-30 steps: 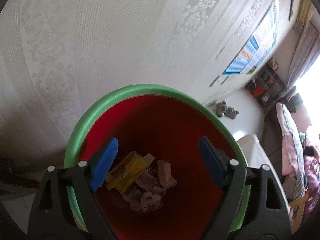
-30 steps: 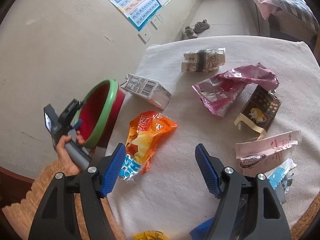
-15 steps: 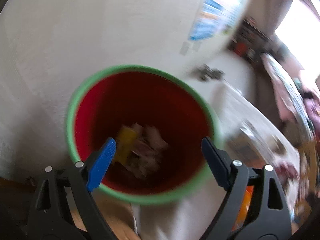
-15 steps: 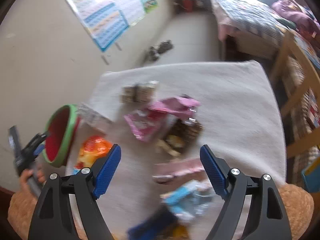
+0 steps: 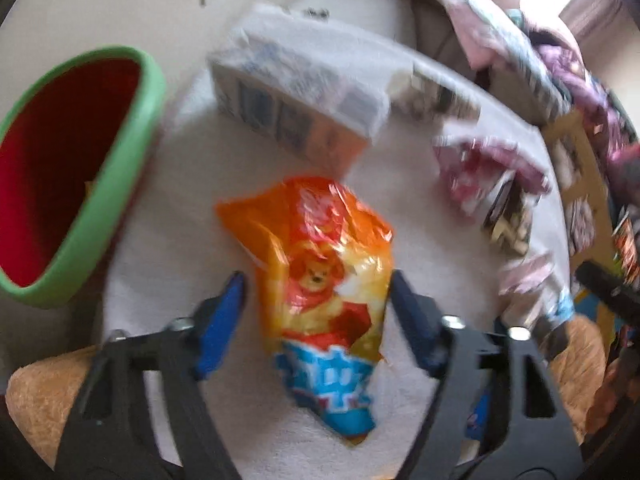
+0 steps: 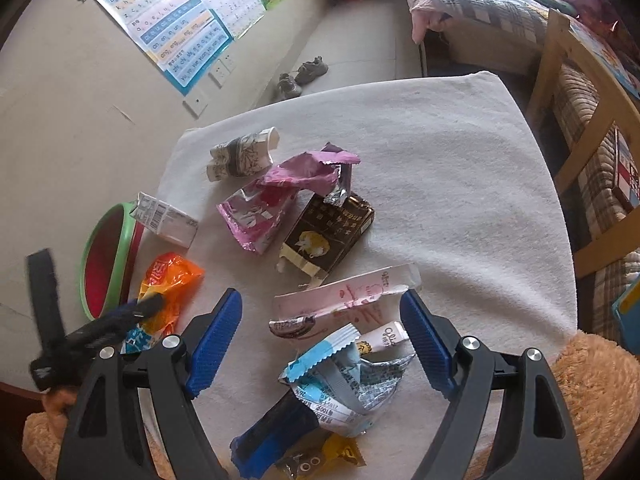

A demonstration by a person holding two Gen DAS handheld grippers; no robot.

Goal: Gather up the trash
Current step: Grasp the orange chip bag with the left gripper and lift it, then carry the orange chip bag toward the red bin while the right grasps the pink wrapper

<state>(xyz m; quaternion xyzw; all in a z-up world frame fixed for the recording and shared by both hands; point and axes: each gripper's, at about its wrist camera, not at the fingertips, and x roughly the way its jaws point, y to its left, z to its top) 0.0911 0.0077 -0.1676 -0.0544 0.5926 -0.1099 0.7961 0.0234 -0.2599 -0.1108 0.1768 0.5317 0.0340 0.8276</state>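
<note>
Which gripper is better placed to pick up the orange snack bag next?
Left. The left gripper has its open jaws on both sides of the orange snack bag, beside the bin. The right gripper hangs open over other wrappers.

A crumpled orange snack bag (image 5: 324, 272) lies flat on the white cloth (image 6: 440, 152). Beside it stands a tilted red bin (image 5: 60, 160) with a green rim.

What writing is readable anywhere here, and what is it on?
"an en in un" and "ang eng ing ong": wall poster; its other rows are too small to read.
"100": blue-and-silver wrapper, not sharp enough to be sure.
Orange snack bag, white carton: print blurred or too small to read.
</note>
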